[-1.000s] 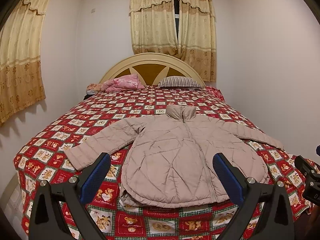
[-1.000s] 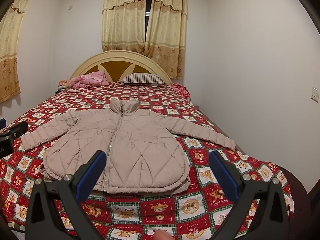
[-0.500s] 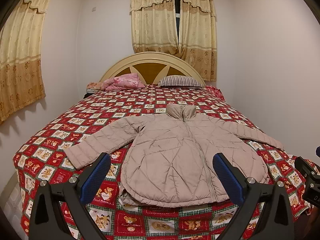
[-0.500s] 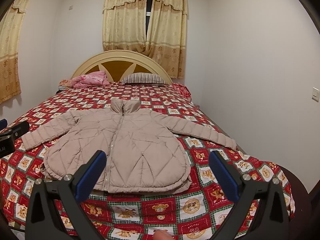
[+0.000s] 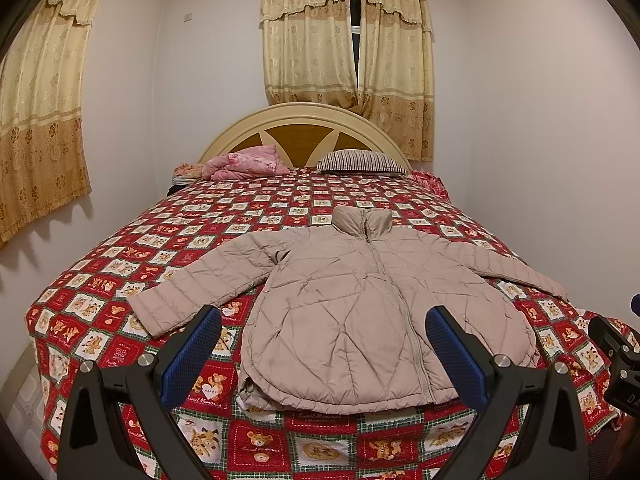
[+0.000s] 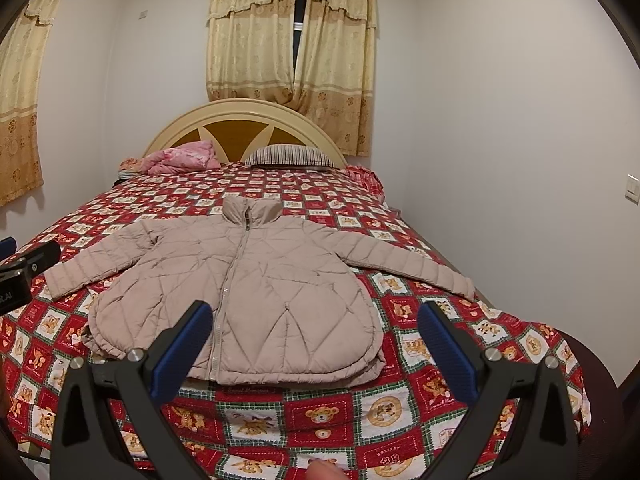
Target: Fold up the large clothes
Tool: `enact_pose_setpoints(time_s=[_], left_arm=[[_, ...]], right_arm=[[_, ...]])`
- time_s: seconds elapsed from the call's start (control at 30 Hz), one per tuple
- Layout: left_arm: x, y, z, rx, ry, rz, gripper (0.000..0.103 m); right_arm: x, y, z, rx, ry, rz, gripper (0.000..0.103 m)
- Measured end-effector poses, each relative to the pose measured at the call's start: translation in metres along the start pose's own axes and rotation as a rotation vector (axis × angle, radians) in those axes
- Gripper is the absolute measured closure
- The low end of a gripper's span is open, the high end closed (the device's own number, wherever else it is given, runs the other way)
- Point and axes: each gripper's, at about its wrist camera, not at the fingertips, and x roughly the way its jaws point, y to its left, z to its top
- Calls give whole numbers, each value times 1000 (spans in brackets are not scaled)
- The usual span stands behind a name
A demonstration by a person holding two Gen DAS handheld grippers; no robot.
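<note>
A beige quilted puffer jacket (image 5: 360, 304) (image 6: 256, 292) lies flat on the bed, front up, zipped, collar toward the headboard and both sleeves spread out sideways. My left gripper (image 5: 324, 350) is open, held above the foot of the bed, short of the jacket's hem. Its blue-padded fingers hold nothing. My right gripper (image 6: 314, 342) is open too, hovering before the hem's right half with nothing in it. The right gripper's body shows at the right edge of the left wrist view (image 5: 616, 364); the left one's shows at the left edge of the right wrist view (image 6: 24, 276).
The bed has a red patchwork teddy-bear quilt (image 5: 168, 256) (image 6: 400, 404). A pink bundle (image 5: 244, 162) and a striped pillow (image 5: 360, 161) lie by the cream headboard (image 6: 244, 120). White walls close in on both sides. A fingertip (image 6: 322, 472) shows at the bottom edge.
Both grippers have drifted very slightly; the jacket sits a touch lower in the right wrist view. Nothing has been grasped or moved.
</note>
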Motion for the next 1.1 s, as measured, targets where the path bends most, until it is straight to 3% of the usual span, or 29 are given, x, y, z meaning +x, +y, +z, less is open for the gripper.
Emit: enact_pose_setpoints(time_s=[0.83, 1.1], left_arm=[[3, 3, -3, -7, 10, -4, 1], [24, 13, -4, -49, 19, -47, 1]], right_arm=[[6, -5, -3, 25, 14, 62, 0], [33, -26, -13, 138, 66, 188, 0]])
